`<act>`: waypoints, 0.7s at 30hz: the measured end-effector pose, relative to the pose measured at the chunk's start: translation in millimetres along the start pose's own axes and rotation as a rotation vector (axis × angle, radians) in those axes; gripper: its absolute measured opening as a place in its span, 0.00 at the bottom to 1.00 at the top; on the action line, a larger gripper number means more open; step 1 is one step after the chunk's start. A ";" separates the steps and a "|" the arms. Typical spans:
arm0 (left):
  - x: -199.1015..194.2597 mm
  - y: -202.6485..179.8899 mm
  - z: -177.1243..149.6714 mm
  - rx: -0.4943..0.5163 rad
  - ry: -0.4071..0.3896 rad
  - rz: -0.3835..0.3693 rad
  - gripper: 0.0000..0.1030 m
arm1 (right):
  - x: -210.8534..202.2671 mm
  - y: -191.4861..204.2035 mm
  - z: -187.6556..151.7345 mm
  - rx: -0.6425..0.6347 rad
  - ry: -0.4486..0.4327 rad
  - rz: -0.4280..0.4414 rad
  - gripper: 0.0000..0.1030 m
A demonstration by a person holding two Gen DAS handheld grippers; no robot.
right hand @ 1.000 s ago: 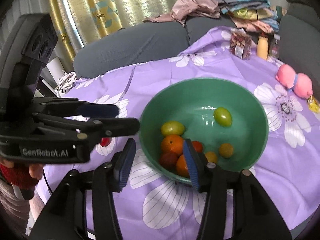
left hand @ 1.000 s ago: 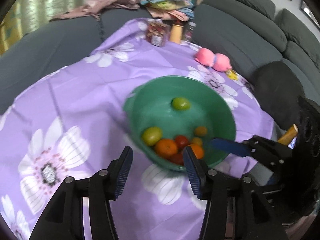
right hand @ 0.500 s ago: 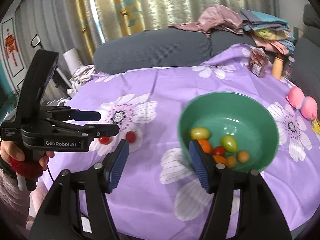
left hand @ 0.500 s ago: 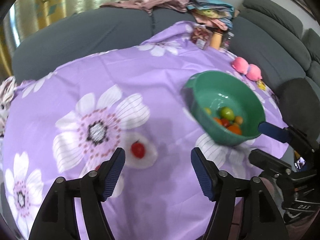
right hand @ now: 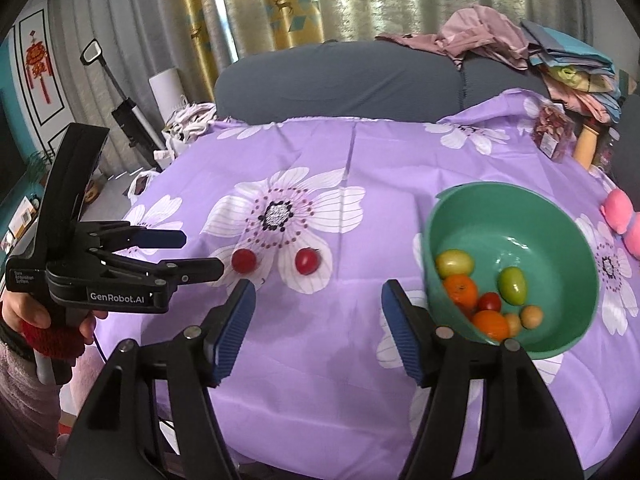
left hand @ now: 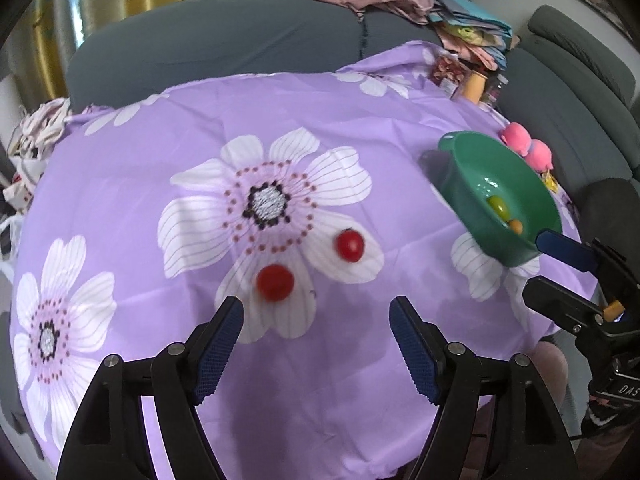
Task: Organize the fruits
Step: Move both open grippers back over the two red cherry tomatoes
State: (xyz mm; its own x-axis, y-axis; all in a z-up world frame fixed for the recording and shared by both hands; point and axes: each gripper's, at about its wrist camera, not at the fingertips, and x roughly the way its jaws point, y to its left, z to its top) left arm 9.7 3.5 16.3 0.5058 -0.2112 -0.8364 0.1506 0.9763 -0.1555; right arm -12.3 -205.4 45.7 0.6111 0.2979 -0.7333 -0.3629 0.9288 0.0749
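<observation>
Two red tomatoes [left hand: 275,282] [left hand: 350,245] lie on a white flower of the purple tablecloth [left hand: 360,360]. My left gripper [left hand: 316,308] hovers just short of them; its jaws are opening with nothing between them. In the right wrist view the same tomatoes [right hand: 244,261] [right hand: 307,261] sit left of the green bowl [right hand: 500,188], which holds oranges [right hand: 462,290], green and red tomatoes and small yellow fruits. My right gripper [right hand: 318,288] stands open and empty above the cloth, left of the bowl. The left gripper [right hand: 200,254] shows there beside the left tomato.
A pink plush toy [right hand: 620,216] lies right of the bowl. A snack packet [right hand: 552,132] and a bottle [right hand: 586,142] stand at the far right. A grey sofa [right hand: 340,84] with piled clothes [right hand: 480,36] wraps the table's far side. A person's hand [right hand: 24,312] holds the left gripper.
My left gripper swung left, away from the bowl, to the two red tomatoes, and its jaws spread wide. My right gripper drew back from the bowl and its jaws widened too.
</observation>
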 end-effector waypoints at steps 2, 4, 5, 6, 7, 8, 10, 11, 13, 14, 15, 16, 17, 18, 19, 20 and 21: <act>0.5 5.1 -3.9 -0.008 0.002 0.000 0.73 | 4.6 4.6 -0.3 -0.007 0.015 0.007 0.64; 2.0 9.3 -7.5 -0.012 0.005 0.006 0.73 | 10.6 8.6 -1.5 -0.014 0.034 0.008 0.64; 3.2 11.7 -9.7 -0.016 0.007 0.012 0.73 | 14.4 11.0 -2.7 -0.020 0.045 0.008 0.64; 4.1 13.3 -11.2 -0.017 0.009 0.014 0.73 | 18.3 13.4 -3.9 -0.025 0.057 0.010 0.64; 5.3 15.6 -13.4 -0.020 0.011 0.017 0.73 | 22.9 14.9 -5.6 -0.028 0.073 0.014 0.64; 6.2 17.0 -14.9 -0.020 0.012 0.018 0.73 | 26.9 16.0 -6.8 -0.030 0.085 0.016 0.64; 8.7 19.7 -17.5 -0.017 0.016 0.025 0.73 | 35.2 17.3 -8.7 -0.028 0.109 0.020 0.64; 9.9 21.1 -18.7 -0.015 0.017 0.031 0.73 | 39.2 17.9 -9.1 -0.025 0.120 0.022 0.64; 12.6 23.5 -20.0 -0.018 0.020 0.035 0.73 | 46.8 18.2 -10.3 -0.021 0.139 0.027 0.64; 13.9 24.9 -20.2 -0.020 0.020 0.031 0.73 | 51.9 18.4 -11.3 -0.017 0.153 0.031 0.64; 15.5 26.0 -20.6 -0.022 0.022 0.026 0.73 | 55.5 19.0 -11.9 -0.014 0.162 0.033 0.64; 17.1 27.2 -21.1 -0.023 0.025 0.025 0.73 | 59.3 19.3 -12.3 -0.012 0.171 0.033 0.64; 18.6 28.0 -21.7 -0.023 0.027 0.025 0.73 | 63.4 19.6 -12.2 -0.012 0.180 0.034 0.64; 20.5 28.7 -21.8 -0.021 0.030 0.025 0.73 | 66.3 19.8 -12.3 -0.012 0.186 0.035 0.64; 22.3 29.1 -21.5 -0.018 0.033 0.025 0.73 | 68.5 19.6 -12.2 -0.010 0.190 0.036 0.64; 24.1 29.4 -21.5 -0.016 0.036 0.024 0.73 | 72.5 19.6 -11.8 -0.008 0.197 0.040 0.64; 25.1 29.3 -21.4 -0.014 0.036 0.023 0.73 | 75.3 19.1 -11.5 -0.007 0.201 0.041 0.64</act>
State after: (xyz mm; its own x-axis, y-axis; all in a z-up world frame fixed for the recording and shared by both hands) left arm 8.7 27.9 -20.5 0.4779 -0.1870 -0.8583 0.1273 0.9815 -0.1429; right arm 18.7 -167.8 -15.8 0.4430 0.2846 -0.8501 -0.3897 0.9151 0.1034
